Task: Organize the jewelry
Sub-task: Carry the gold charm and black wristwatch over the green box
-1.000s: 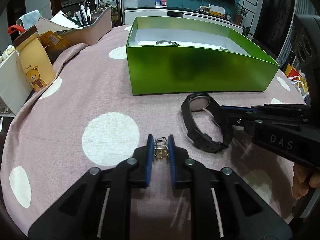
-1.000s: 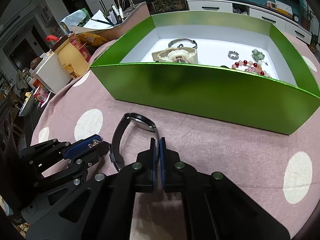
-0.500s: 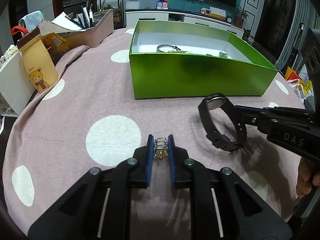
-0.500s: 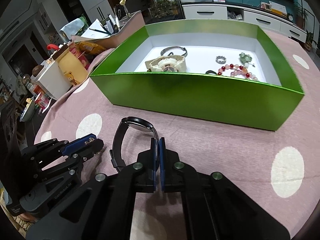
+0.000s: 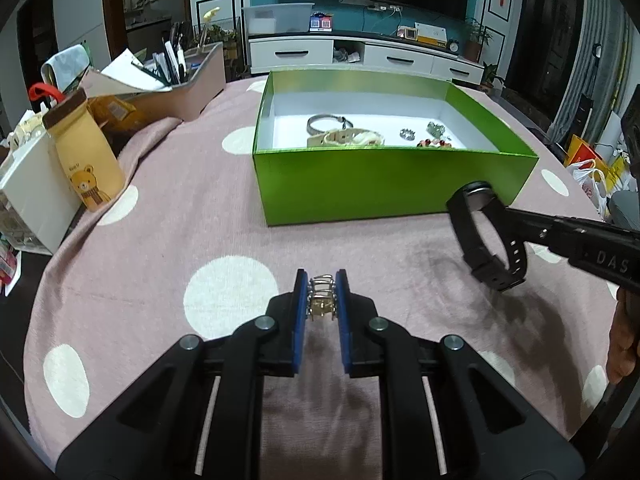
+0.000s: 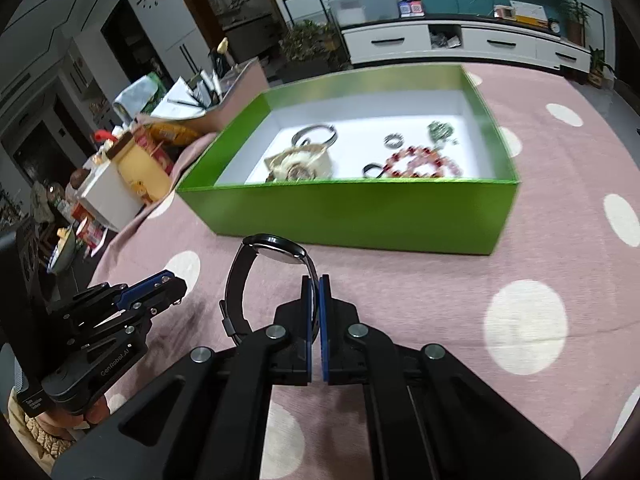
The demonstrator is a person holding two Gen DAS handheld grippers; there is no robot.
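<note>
Left wrist view: my left gripper has its blue pads closed onto a small gold coiled ring, lifted above the pink dotted tablecloth.
Right wrist view: my right gripper is pinched nearly flat on the strap of a black watch, which hangs clear of the cloth.
Box: the green box sits ahead of both grippers, open on top.
Already inside: a cream watch, a metal bangle, a red bead bracelet, a small ring and a green trinket.
Step in hand: I judge this as the carry, both pieces held and short of the near wall.
Next move: I would bring the watch up over the near wall, aim for bare white floor toward the right, then let go; the coiled ring follows.
Risk: the watch strap may snag the rim if I come in low.
</note>
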